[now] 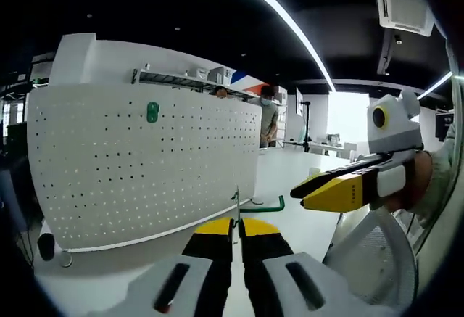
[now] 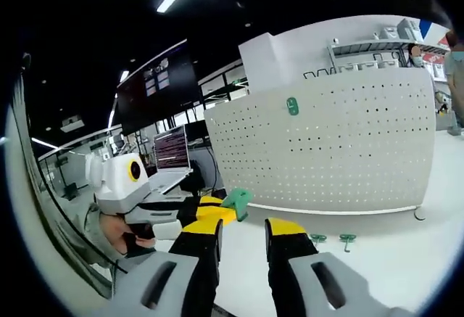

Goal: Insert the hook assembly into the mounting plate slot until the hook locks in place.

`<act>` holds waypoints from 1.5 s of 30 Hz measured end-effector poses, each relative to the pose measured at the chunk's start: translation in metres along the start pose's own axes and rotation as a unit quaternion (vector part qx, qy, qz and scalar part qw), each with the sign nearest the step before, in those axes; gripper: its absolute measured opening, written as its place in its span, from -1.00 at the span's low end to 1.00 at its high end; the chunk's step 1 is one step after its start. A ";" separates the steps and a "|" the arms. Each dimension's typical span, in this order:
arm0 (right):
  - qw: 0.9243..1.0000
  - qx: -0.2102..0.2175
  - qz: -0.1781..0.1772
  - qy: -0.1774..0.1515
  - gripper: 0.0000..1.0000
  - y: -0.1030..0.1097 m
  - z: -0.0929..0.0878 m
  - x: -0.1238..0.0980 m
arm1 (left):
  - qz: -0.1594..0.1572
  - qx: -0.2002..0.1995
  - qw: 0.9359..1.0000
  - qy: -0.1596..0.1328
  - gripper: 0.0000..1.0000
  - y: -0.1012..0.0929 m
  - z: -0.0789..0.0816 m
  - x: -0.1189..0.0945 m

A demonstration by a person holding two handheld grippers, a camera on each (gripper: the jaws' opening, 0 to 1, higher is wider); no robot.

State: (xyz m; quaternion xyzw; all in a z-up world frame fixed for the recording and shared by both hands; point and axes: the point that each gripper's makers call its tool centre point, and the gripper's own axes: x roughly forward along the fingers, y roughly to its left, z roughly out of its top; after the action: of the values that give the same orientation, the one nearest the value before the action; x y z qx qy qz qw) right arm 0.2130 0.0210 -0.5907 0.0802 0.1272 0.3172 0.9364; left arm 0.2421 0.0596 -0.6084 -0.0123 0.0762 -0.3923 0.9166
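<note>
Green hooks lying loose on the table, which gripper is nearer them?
Right. The right gripper sits just beside the green hooks; the left gripper is farther off, on its other side.

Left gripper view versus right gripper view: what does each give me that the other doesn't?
Left gripper view: a ceiling vent and a person behind the pegboard. Right gripper view: two spare hooks on the table, and a laptop. Both: the pegboard with a green clip mounted, left tongs shut on a hook, right tongs open.
</note>
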 end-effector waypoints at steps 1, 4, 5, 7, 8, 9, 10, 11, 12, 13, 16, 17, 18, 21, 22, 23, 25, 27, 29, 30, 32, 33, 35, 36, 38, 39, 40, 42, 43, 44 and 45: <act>1.000 -0.001 0.001 -0.001 -0.58 0.001 0.001 0.000 | -0.001 0.000 1.000 -0.001 -0.92 -0.002 0.001 0.000; 1.000 0.000 0.004 -0.003 -0.59 0.003 0.003 0.001 | -0.008 -0.001 1.000 -0.003 -0.92 -0.007 0.002 0.000; 1.000 -0.001 0.004 -0.003 -0.59 0.004 0.003 0.001 | -0.009 0.000 1.000 -0.003 -0.92 -0.008 0.002 0.000; 1.000 -0.001 0.007 -0.004 -0.60 0.005 0.004 0.001 | -0.014 0.000 1.000 -0.003 -0.92 -0.012 0.003 -0.001; 1.000 0.000 0.008 -0.004 -0.60 0.006 0.004 0.002 | -0.016 0.000 1.000 -0.004 -0.92 -0.013 0.003 -0.002; 1.000 -0.001 0.008 -0.004 -0.61 0.007 0.004 0.002 | -0.019 0.001 1.000 -0.004 -0.92 -0.016 0.004 -0.002; 1.000 -0.001 0.009 -0.004 -0.62 0.008 0.005 0.002 | -0.021 0.003 1.000 -0.006 -0.92 -0.017 0.005 -0.003; 1.000 -0.002 0.010 -0.004 -0.62 0.008 0.005 0.002 | -0.023 0.003 1.000 -0.008 -0.92 -0.019 0.006 -0.003; 1.000 0.000 0.011 -0.004 -0.64 0.009 0.005 0.003 | -0.024 0.001 1.000 -0.009 -0.92 -0.020 0.007 -0.004; 1.000 -0.001 0.011 -0.005 -0.65 0.009 0.006 0.003 | -0.025 0.002 1.000 -0.012 -0.92 -0.022 0.009 -0.004; 1.000 0.003 0.014 -0.010 -0.67 0.012 0.008 0.003 | -0.030 0.003 0.999 -0.016 -0.92 -0.026 0.011 -0.005; 1.000 0.013 0.015 -0.013 -0.67 0.013 0.009 0.004 | -0.031 0.004 0.999 -0.018 -0.92 -0.027 0.012 -0.005; 1.000 0.017 0.015 -0.013 -0.67 0.013 0.009 0.003 | -0.032 0.005 0.999 -0.019 -0.92 -0.028 0.013 -0.005; 1.000 0.015 0.016 -0.015 -0.69 0.014 0.010 0.004 | -0.035 0.005 0.999 -0.024 -0.92 -0.030 0.016 -0.007; 0.999 0.020 0.017 -0.018 -0.70 0.015 0.011 0.004 | -0.036 0.006 0.999 -0.025 -0.92 -0.031 0.017 -0.007; 0.999 0.021 0.017 -0.019 -0.71 0.015 0.012 0.004 | -0.036 0.008 0.999 -0.027 -0.92 -0.032 0.018 -0.008; 0.999 0.024 0.018 -0.021 -0.72 0.015 0.013 0.004 | -0.037 0.007 0.999 -0.028 -0.92 -0.032 0.019 -0.009; 0.999 0.031 0.021 -0.025 -0.74 0.017 0.014 0.004 | -0.038 0.008 0.999 -0.031 -0.92 -0.033 0.020 -0.010; 0.998 0.041 0.025 -0.027 -0.75 0.018 0.014 0.005 | -0.041 0.008 0.999 -0.032 -0.92 -0.035 0.020 -0.011; 0.998 0.045 0.025 -0.028 -0.75 0.018 0.014 0.005 | -0.041 0.011 0.999 -0.034 -0.92 -0.036 0.020 -0.011; 0.998 0.052 0.026 -0.029 -0.75 0.019 0.014 0.005 | -0.041 0.010 0.998 -0.034 -0.92 -0.036 0.020 -0.012; 0.998 0.055 0.027 -0.030 -0.75 0.019 0.014 0.005 | -0.040 0.011 0.999 -0.035 -0.92 -0.036 0.021 -0.012; 0.997 0.058 0.029 -0.029 -0.77 0.020 0.014 0.006 | -0.039 0.011 0.999 -0.035 -0.92 -0.036 0.020 -0.012; 0.997 0.058 0.028 -0.030 -0.77 0.020 0.014 0.006 | -0.039 0.010 0.999 -0.035 -0.92 -0.035 0.020 -0.012; 0.997 0.062 0.028 -0.031 -0.78 0.021 0.014 0.006 | -0.038 0.011 0.999 -0.036 -0.92 -0.035 0.021 -0.012; 0.997 0.063 0.028 -0.031 -0.80 0.021 0.015 0.007 | -0.038 0.012 0.999 -0.036 -0.92 -0.035 0.021 -0.012; 0.997 0.063 0.028 -0.032 -0.83 0.021 0.015 0.007 | -0.038 0.012 0.999 -0.036 -0.92 -0.034 0.021 -0.012; 0.997 0.062 0.028 -0.032 -0.86 0.021 0.015 0.007 | -0.038 0.013 0.999 -0.037 -0.92 -0.034 0.022 -0.012; 0.997 0.062 0.029 -0.032 -0.88 0.021 0.015 0.007 | -0.037 0.014 0.999 -0.037 -0.92 -0.034 0.022 -0.012; 0.997 0.058 0.032 -0.032 -0.91 0.023 0.016 0.008 | -0.037 0.015 0.999 -0.036 -0.92 -0.034 0.022 -0.012; 0.997 0.056 0.034 -0.032 -0.93 0.024 0.016 0.008 | -0.037 0.017 0.999 -0.036 -0.92 -0.034 0.022 -0.012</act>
State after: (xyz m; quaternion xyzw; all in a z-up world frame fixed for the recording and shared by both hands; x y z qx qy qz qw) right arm 0.2102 0.0433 -0.5712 0.1467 0.1115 0.3382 0.9229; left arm 0.2131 0.0437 -0.5820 -0.0139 0.0362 -0.4264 0.9037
